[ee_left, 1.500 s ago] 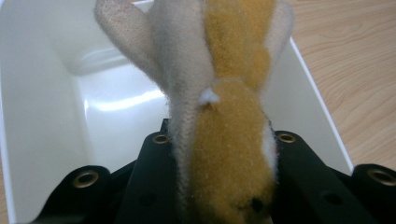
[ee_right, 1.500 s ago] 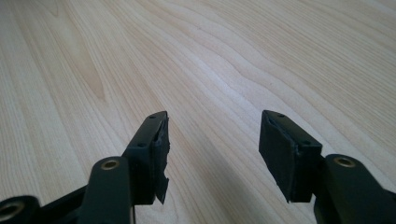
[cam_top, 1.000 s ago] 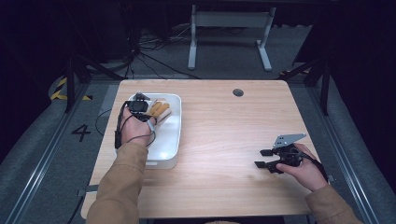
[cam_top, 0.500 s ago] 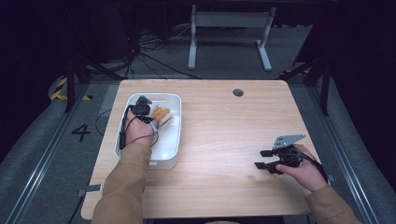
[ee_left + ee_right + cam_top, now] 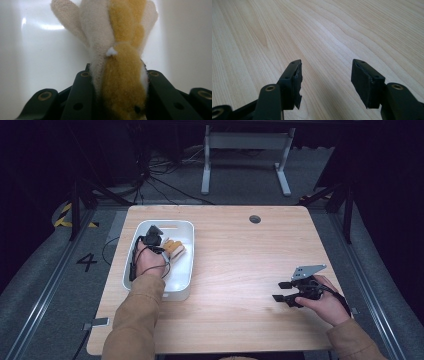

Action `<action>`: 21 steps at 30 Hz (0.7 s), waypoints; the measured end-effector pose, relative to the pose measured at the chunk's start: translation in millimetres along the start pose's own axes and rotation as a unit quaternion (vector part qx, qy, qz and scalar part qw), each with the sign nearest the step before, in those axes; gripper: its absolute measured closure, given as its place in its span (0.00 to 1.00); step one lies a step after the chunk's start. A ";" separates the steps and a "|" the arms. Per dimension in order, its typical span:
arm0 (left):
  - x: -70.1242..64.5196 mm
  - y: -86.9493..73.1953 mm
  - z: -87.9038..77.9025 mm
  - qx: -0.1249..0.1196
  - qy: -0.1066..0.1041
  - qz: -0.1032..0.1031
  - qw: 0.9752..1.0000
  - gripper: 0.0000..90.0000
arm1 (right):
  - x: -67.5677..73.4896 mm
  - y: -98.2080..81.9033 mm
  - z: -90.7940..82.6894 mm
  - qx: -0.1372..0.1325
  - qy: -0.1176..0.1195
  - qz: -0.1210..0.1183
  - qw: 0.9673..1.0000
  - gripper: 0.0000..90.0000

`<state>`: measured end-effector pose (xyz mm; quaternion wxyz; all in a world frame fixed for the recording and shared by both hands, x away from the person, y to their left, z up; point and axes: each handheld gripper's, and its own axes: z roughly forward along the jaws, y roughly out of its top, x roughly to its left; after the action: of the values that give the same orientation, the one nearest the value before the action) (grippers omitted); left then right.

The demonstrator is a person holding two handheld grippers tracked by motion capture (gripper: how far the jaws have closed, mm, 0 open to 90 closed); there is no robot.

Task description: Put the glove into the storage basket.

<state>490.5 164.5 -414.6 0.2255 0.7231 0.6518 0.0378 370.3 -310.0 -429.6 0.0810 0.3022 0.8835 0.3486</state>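
While the left gripper (image 5: 159,240) sits low inside the white tray (image 5: 186,227) at the table's left side, the high view shows a tan-and-cream plush toy (image 5: 174,248) just beside its tip, within the tray's walls. The left hand (image 5: 150,262) comes up from the near end of the tray, a black cable looping over it. Well apart, near the table's (image 5: 235,270) right front corner, the right gripper (image 5: 284,291) lies in the right hand (image 5: 325,301) with its grey plate on top and its jaws pointing toward the middle of the table.

In the left gripper view, the plush toy (image 5: 120,75) is wedged between the two black jaws — both press into its fur on either side, so the claw is clamped on it. The toy's cream and mustard-yellow body runs away from the camera, with a pale flap spread to one side, against the tray's glossy white inner surface (image 5: 42,55).

In the right gripper view, the right gripper (image 5: 325,72) stands with its jaws wide apart and nothing between them — bare pale wood grain (image 5: 324,32) lies beneath and ahead.
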 end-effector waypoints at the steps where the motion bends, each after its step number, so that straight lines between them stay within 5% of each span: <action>1: 0.3 -0.1 0.3 0.001 0.001 0.000 1.000 0.81 | 0.0 -0.1 0.1 0.000 0.000 0.000 1.000 0.48; 14: 1.5 -0.9 4.5 0.002 -0.008 -0.018 1.000 0.77 | 0.3 -1.2 -0.7 0.000 0.000 0.002 1.000 0.48; 18: 2.7 -1.7 6.2 0.008 -0.020 -0.026 0.999 0.70 | 0.3 -1.0 -0.4 0.001 0.000 0.001 1.000 0.48; 21: 2.7 -2.0 8.5 0.019 -0.025 -0.022 0.999 0.55 | 0.7 -0.7 0.2 0.002 -0.001 0.001 1.000 0.47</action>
<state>492.0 164.8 -423.6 0.2285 0.7136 0.6623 0.0025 369.4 -309.8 -430.2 0.0807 0.3035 0.8837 0.3470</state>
